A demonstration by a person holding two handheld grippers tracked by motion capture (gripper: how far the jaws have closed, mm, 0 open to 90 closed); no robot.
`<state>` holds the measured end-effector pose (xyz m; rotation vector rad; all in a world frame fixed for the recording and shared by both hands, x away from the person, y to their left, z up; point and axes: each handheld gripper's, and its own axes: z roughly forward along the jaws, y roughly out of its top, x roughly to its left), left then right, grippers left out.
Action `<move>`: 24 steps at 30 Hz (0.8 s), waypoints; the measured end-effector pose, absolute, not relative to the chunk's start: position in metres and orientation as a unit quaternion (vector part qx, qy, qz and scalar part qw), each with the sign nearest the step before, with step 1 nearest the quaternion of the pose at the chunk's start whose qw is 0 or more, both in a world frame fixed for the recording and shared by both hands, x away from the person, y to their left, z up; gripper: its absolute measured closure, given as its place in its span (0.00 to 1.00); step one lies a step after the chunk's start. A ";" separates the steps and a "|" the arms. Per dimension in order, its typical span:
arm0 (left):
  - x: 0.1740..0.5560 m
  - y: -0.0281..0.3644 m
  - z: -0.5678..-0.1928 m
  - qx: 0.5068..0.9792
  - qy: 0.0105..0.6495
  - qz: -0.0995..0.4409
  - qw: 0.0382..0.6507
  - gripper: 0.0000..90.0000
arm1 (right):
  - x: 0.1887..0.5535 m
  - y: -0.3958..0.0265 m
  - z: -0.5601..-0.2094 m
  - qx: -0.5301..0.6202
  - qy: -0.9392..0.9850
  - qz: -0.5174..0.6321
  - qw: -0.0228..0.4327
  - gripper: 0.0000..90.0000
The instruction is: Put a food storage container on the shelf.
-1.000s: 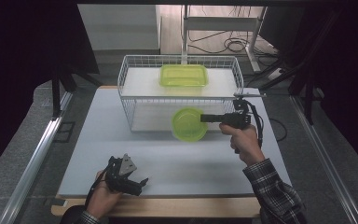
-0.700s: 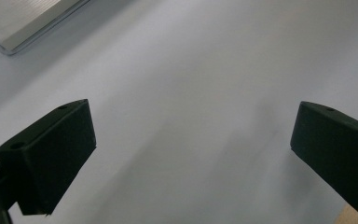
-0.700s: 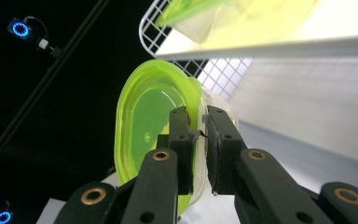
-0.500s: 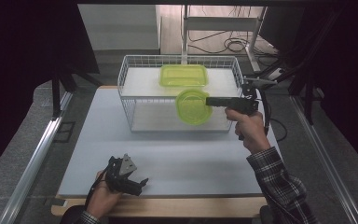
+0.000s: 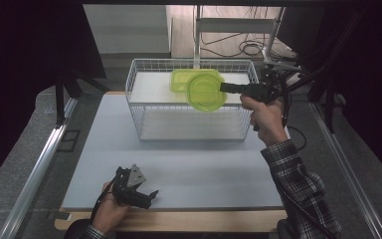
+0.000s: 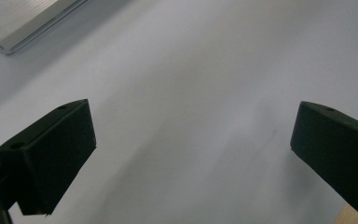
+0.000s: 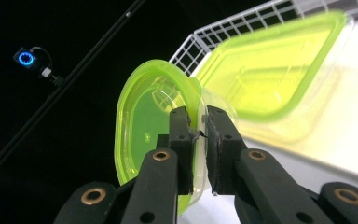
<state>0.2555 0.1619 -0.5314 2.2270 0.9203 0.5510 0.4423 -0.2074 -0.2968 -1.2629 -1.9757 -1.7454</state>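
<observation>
A round lime-green lidded container [image 5: 205, 90] hangs on edge above the white wire basket [image 5: 189, 62], and my right gripper [image 5: 225, 87] is shut on its rim. In the right gripper view the jaws [image 7: 199, 135] pinch that container's rim [image 7: 144, 121], with a rectangular green container [image 7: 270, 70] just behind it inside the basket [image 7: 223, 28]. From the high view that rectangular container [image 5: 179, 79] lies at the basket's back and is partly covered by the round one. My left gripper [image 5: 149, 195] rests near the table's front edge, open and empty, its jaws [image 6: 191, 158] wide apart over the bare mat.
A pale grey mat [image 5: 189, 169] covers the table between the basket and the front edge. A metal rail [image 5: 40, 164] runs along the left side. Cables and a stand lie on the floor behind the basket.
My right hand has lifted the round container up and toward the back, from in front of the basket to above it. The left gripper has stayed still.
</observation>
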 end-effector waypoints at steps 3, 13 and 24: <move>0.255 0.162 -0.532 0.850 0.353 0.209 0.330 0.00 | 0.448 -0.206 -0.291 -0.432 -0.669 -0.597 0.100 0.90; 0.255 0.162 -0.532 0.850 0.352 0.211 0.329 0.00 | 0.466 -0.197 -0.273 -0.445 -0.661 -0.599 0.072 0.90; 0.255 0.162 -0.532 0.851 0.352 0.211 0.329 0.00 | 0.486 -0.182 -0.271 -0.459 -0.666 -0.586 0.053 0.90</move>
